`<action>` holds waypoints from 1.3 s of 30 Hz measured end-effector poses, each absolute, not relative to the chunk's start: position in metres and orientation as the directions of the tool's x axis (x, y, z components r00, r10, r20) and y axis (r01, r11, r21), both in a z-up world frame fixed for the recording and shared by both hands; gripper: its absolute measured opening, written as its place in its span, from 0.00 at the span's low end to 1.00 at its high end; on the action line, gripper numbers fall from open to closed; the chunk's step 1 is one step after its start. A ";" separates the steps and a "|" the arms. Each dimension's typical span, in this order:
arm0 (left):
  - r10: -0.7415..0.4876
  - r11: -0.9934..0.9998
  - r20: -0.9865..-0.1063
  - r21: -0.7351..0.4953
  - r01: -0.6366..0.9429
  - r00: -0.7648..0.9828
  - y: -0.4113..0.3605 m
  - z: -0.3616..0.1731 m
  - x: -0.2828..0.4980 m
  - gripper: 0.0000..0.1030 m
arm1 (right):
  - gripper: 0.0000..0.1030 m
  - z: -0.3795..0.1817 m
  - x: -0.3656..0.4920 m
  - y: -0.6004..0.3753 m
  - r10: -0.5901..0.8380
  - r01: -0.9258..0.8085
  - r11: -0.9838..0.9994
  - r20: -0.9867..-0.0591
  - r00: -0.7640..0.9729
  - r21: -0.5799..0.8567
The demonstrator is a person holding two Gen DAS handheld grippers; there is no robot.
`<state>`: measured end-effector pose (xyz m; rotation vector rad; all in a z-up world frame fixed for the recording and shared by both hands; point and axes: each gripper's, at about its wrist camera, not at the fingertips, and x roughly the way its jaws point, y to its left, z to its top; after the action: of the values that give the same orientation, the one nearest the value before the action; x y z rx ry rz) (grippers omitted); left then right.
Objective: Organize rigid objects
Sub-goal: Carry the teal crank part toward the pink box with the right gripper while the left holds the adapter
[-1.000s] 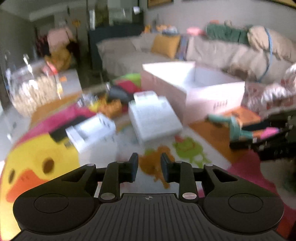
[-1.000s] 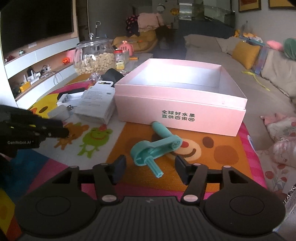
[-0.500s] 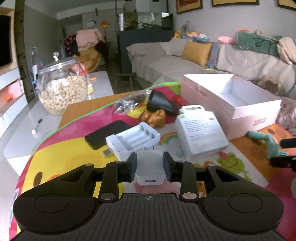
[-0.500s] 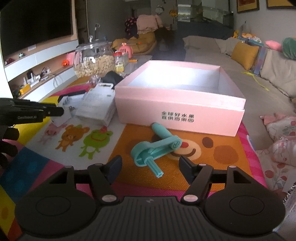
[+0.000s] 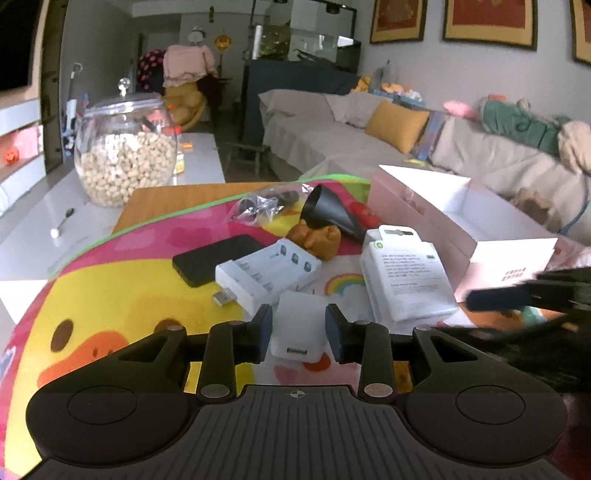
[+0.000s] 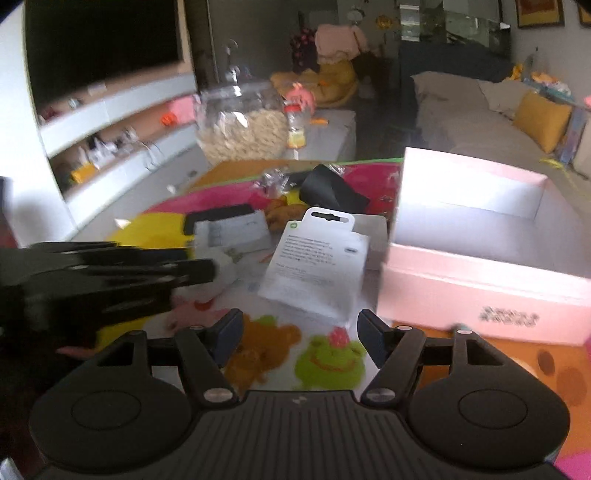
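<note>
The left fingers (image 5: pixel 266 334) stood apart either side of a white charger (image 5: pixel 300 329) on the tabletop mat, gaps showing, not yet pinching. It looked light, stiff and smooth; its flat sides suit a grip. The right fingers (image 6: pixel 228 334) gaped, grasping nothing.

place: home living room | evidence: sofa (image 5: pixel 332 136), cushion (image 5: pixel 397 125), television (image 6: pixel 103 48), framed pictures (image 5: pixel 489 20)
</note>
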<state>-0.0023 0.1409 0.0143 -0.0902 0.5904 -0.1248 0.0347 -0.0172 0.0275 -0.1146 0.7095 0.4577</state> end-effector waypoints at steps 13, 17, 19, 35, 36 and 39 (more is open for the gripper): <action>-0.177 0.984 -0.563 -0.095 0.150 0.807 0.137 0.013 0.001 0.35 | 0.10 0.018 0.058 -0.005 0.330 -0.403 0.912 -0.719 0.611 0.076; -0.156 0.988 -0.592 -0.081 0.133 0.791 0.129 0.009 0.017 0.36 | 0.09 0.026 0.033 -0.029 0.348 -0.444 0.895 -0.700 0.623 0.050; -0.146 0.989 -0.600 -0.067 0.132 0.786 0.125 0.007 0.023 0.36 | 0.12 0.026 0.023 -0.034 0.365 -0.485 0.874 -0.688 0.627 0.023; -0.172 0.979 -0.601 -0.190 0.070 0.781 0.139 0.003 -0.034 0.37 | 0.73 0.049 -0.001 -0.057 0.339 -0.446 0.892 -0.539 0.771 -0.076; -0.159 0.983 -0.606 -0.169 0.070 0.779 0.135 0.004 -0.035 0.37 | 0.73 0.047 -0.010 -0.068 0.320 -0.440 0.891 -0.533 0.783 -0.112; -0.146 0.987 -0.613 -0.143 0.073 0.777 0.122 0.006 -0.038 0.36 | 0.73 0.037 -0.018 -0.095 0.243 -0.393 0.903 -0.550 0.799 -0.172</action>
<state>-0.0382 0.1220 0.0056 -0.1132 0.6714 -0.1186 -0.0183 -0.0952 0.0370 -0.2857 0.5477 0.3461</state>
